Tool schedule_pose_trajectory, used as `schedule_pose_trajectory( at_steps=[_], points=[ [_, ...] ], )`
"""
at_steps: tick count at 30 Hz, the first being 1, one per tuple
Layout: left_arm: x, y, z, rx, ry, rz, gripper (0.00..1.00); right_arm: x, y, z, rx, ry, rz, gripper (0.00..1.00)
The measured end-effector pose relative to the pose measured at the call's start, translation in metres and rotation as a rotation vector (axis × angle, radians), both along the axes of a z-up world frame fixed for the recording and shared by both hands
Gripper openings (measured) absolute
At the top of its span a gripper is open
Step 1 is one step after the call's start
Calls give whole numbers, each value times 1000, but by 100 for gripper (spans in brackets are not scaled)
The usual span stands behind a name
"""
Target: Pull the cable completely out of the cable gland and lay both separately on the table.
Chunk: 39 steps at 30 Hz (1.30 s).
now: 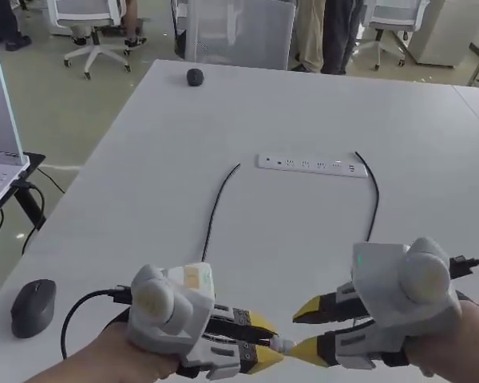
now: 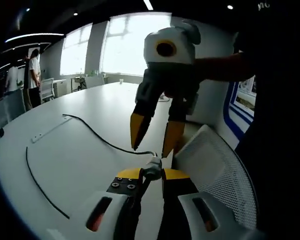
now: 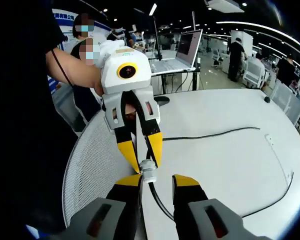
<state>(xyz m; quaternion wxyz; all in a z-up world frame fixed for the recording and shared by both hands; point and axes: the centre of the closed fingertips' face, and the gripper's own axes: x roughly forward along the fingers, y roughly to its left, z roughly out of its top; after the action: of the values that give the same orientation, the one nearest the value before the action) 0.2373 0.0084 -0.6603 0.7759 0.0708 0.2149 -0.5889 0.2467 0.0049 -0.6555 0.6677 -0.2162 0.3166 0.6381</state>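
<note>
- Head view first: the left gripper [image 1: 267,345] sits at seven o'clock of the frame. Its yellow-tipped jaws are clamped tight on a small grey-white plastic cable gland [image 1: 281,345], near the front edge of the big white worktable [image 1: 303,239].
- The right gripper [image 1: 297,331] faces it from five o'clock. Its jaws are spread apart, and the lower tip is just beside the gland.
- A thin black cable [image 1: 375,199] runs from the right end of a long white power strip [image 1: 311,165] toward six o'clock and slips behind the right gripper. Whether it joins the strip, I cannot tell.
- A separate black wire [image 1: 215,211] lies at eleven o'clock of the left gripper. A dark grey computer mouse [image 1: 32,307] rests at nine o'clock of it.
- Over to the left gripper view: its own jaws are closed on the gland [image 2: 151,169]. The thin black cable [image 2: 105,142] is seated in the gland and trails off toward ten o'clock across the table.
- The right gripper [image 2: 152,145] hangs at twelve o'clock of the gland, jaws parted, tips just above it.
- Right gripper view now: its own jaws gape wide. The gland [image 3: 147,172] sits at twelve o'clock of the gap, and the cable [image 3: 157,200] drops from it toward six o'clock between the two jaws.
- The left gripper [image 3: 144,162] comes in from twelve o'clock, its tips pinched together on the gland.
</note>
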Motion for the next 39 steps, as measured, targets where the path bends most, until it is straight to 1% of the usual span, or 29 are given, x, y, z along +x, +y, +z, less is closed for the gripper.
schedule_pose_trajectory(
  at_steps=[1, 3, 4, 6, 9, 10, 13, 14, 15, 16, 18, 20, 23, 24, 25, 26, 29, 34, 39],
  points=[
    [0, 1, 1, 0, -6, 0, 15, -2, 0, -1, -6, -1, 6, 20],
    [1, 3, 3, 10, -38, 3, 15, -6, -2, -4, -21, 2, 16, 20],
    [1, 4, 4, 8, -40, 5, 15, -11, -1, -5, -21, 14, 23, 21],
    [1, 6, 5, 6, -47, 10, 15, -15, 0, -5, -25, 10, 31, 19],
    [1, 8, 6, 6, -54, 11, 15, -15, -1, -7, -44, -36, 40, 17],
    [1, 9, 7, 5, -55, 12, 15, -15, -1, -8, -45, -40, 35, 16],
    [2, 9, 8, 7, -65, 9, 15, -13, 0, -9, -47, -75, 13, 13],
    [2, 10, 8, 7, -61, 10, 15, -13, 1, -9, -44, -83, 7, 13],
    [2, 10, 8, 5, -62, 10, 15, -11, 3, -9, -44, -113, 3, 13],
    [3, 10, 9, 4, -64, 10, 15, -12, 4, -9, -42, -121, 4, 12],
    [3, 10, 9, 3, -65, 10, 15, -9, 4, -10, -45, -152, -1, 11],
    [4, 9, 9, 4, -68, 10, 15, -11, 5, -12, -55, -159, 5, 10],
    [4, 8, 10, 3, -69, 11, 15, -13, 6, -15, -63, -175, 17, 4],
    [3, 8, 8, 9, -67, 7, 15, -9, 4, -16, -80, -217, 24, 2],
    [3, 8, 8, 13, -71, 4, 15, -7, 4, -16, -85, -239, 31, 1],
    [4, 8, 8, 13, -71, 8, 15, -9, 5, -17, -79, -216, 17, 1],
    [5, 10, 7, 7, -68, 12, 15, -9, 4, -17, -65, -229, 10, 0],
    [4, 7, 6, 12, -62, 5, 15, -10, 3, -18, -60, -225, 16, 0],
    [6, 4, 4, 17, -56, 12, 15, -7, 0, -19, -56, -201, -27, 0]
  ],
)
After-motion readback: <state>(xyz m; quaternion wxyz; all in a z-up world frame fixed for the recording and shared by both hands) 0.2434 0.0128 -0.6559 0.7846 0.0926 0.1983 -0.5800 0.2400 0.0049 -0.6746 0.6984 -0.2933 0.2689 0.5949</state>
